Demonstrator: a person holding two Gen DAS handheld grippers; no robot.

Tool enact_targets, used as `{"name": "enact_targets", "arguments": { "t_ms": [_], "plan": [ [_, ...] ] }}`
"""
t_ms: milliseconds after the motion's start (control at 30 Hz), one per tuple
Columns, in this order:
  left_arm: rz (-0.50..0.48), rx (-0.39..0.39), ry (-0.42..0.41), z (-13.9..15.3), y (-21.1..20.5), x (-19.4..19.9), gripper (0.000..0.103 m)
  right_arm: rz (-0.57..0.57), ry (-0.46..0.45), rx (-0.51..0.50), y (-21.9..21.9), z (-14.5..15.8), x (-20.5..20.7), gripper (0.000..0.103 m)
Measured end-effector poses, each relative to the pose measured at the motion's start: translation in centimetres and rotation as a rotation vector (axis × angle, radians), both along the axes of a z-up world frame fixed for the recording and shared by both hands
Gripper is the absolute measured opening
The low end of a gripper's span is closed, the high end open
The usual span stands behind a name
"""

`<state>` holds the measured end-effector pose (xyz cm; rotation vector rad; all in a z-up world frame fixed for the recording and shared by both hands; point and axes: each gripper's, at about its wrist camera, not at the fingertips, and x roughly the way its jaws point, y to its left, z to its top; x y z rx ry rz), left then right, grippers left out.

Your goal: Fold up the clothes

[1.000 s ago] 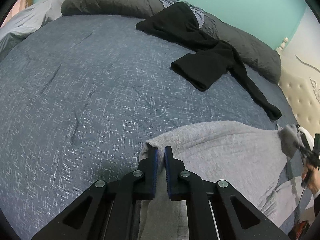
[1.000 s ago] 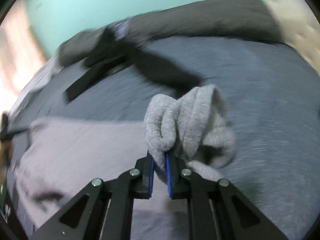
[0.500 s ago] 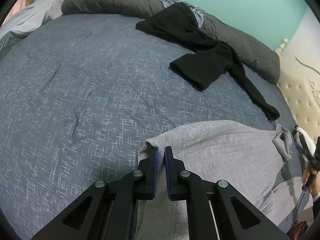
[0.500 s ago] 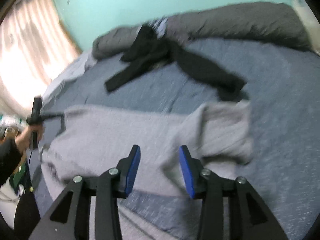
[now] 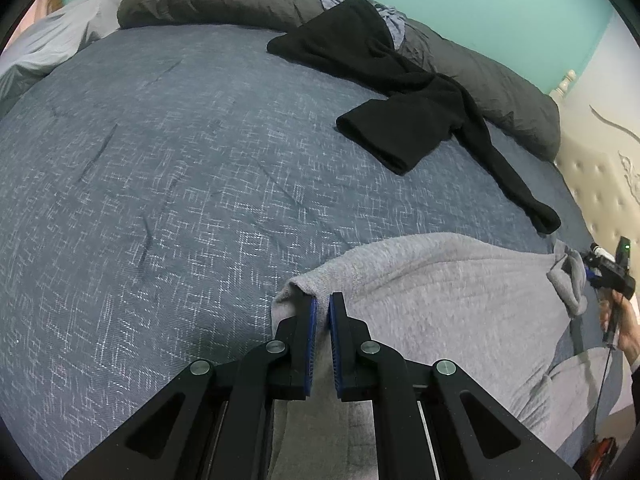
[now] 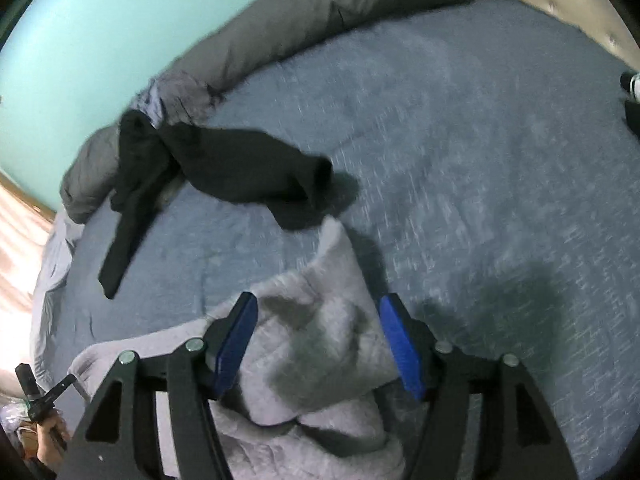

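- Grey garment (image 5: 448, 292): spread on the bed (image 5: 180, 184), lower right of the left view; one corner anchored for folding.
- Left hand-held gripper (image 5: 321, 308): clamped tight on that corner, pinning it.
- Right hand-held gripper (image 6: 318, 332): jaws just been opening, wide; the folded-over flap lies loose between them, unpressed.
- Black garment (image 5: 416, 120): upper right, waiting.

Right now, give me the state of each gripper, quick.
Left gripper: shut on the grey garment.
Right gripper: open, jaws have just been opening; the garment lies loose between them.
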<state>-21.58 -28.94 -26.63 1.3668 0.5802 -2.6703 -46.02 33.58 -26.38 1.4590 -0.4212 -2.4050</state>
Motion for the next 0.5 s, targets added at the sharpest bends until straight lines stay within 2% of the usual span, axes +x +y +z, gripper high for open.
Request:
{"name": "enact_targets", "arguments": {
  "t_ms": [33, 67, 100, 133, 167, 200, 333, 500],
  "plan": [
    [-0.001, 0.000, 0.000, -0.1, 0.0, 0.0, 0.007, 0.014, -0.002, 0.029, -0.4, -0.3, 0.2, 0.051],
    [0.000, 0.000, -0.001, -0.1, -0.1, 0.0, 0.007, 0.030, 0.003, 0.068, -0.7, -0.5, 0.5, 0.043],
    [0.000, 0.001, -0.001, -0.2, -0.1, 0.1, 0.007, 0.048, 0.024, 0.090, -1.1, -0.5, 0.7, 0.027],
    [0.000, 0.001, -0.002, -0.2, -0.1, 0.1, 0.007, 0.060, 0.044, 0.089, -1.0, -0.3, 1.1, 0.017],
    [-0.001, 0.001, -0.002, -0.3, -0.2, 0.1, 0.007, 0.065, 0.056, 0.079, -0.9, -0.1, 1.3, 0.014],
    [-0.001, 0.001, -0.003, -0.3, -0.2, 0.2, 0.007, 0.066, 0.068, 0.078, -0.8, 0.2, 1.4, 0.007],
    [-0.001, 0.000, -0.006, -0.3, -0.3, 0.3, 0.007, 0.052, 0.188, 0.084, 0.8, 3.2, 2.7, 0.004],
    [0.004, -0.001, -0.011, -0.3, -0.3, 0.3, 0.007, -0.041, 0.330, 0.124, 4.6, 7.6, 3.6, 0.003]
  ]
}}
